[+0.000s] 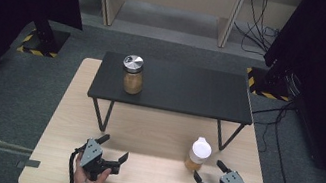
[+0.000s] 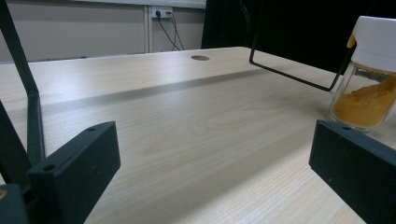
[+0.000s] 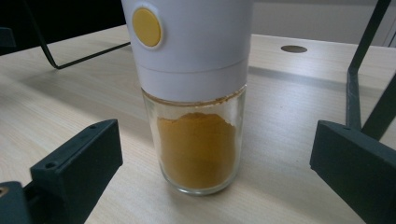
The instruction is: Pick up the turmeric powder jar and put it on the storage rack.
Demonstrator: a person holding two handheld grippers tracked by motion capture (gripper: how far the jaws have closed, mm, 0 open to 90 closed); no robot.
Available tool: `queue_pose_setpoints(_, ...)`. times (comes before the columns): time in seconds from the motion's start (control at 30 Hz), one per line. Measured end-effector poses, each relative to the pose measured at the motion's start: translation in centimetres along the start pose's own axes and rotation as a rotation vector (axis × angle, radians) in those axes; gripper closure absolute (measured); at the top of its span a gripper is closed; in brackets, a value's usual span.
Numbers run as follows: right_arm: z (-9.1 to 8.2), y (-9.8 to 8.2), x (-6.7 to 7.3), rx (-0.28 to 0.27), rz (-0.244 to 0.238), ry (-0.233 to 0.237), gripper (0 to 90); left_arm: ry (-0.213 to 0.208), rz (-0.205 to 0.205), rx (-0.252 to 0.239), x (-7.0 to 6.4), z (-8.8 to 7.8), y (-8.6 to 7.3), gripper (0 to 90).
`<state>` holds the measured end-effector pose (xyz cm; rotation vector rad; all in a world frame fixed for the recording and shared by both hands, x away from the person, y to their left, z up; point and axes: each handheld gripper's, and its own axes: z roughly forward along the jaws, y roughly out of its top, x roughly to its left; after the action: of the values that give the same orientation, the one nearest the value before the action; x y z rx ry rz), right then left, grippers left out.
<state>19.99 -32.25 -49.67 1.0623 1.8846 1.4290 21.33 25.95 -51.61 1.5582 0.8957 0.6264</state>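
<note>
Two containers are seen on the setup, and the black raised shelf (image 1: 177, 88) is taken as the landmark. On top of the shelf, toward its left end, a glass jar with a silver metal lid (image 1: 133, 74) stands upright, roughly half filled with a tan-brown powder. In front of the shelf, on the light wooden table (image 1: 153, 135) and near the shelf's front right leg, a glass shaker with a white cap (image 1: 198, 154) stands upright; it is partly filled with orange-yellow powder.

The left gripper (image 1: 114, 150) is held in front of the shelf's left leg, with its jaws spread wide and nothing between them. The right gripper (image 1: 207, 171) is held just beside the shaker, on the side away from the shelf, its jaws likewise spread wide and empty.

In the right gripper view the shaker (image 3: 194, 93) is seen up close, standing beyond the two wide jaws and centred between them; a round yellow button on the white cap and a film of powder clinging to the glass are shown, details lost in the high view. In the left gripper view the shaker (image 2: 371, 79) is seen at the right edge, with the shelf's thin black leg frame (image 2: 289, 74) and a round hole in the tabletop (image 2: 200, 58) beyond. The silver-lidded jar is shown in the high view.
</note>
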Motion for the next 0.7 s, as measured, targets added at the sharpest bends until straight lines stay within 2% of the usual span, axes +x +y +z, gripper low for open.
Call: queue_pose_setpoints(0.7, 3.3, 1.9, 0.9, 0.059, -0.042, 0.006, 6.2, -0.001, 0.005, -0.002, 0.0, 0.0, 0.0, 1.5)
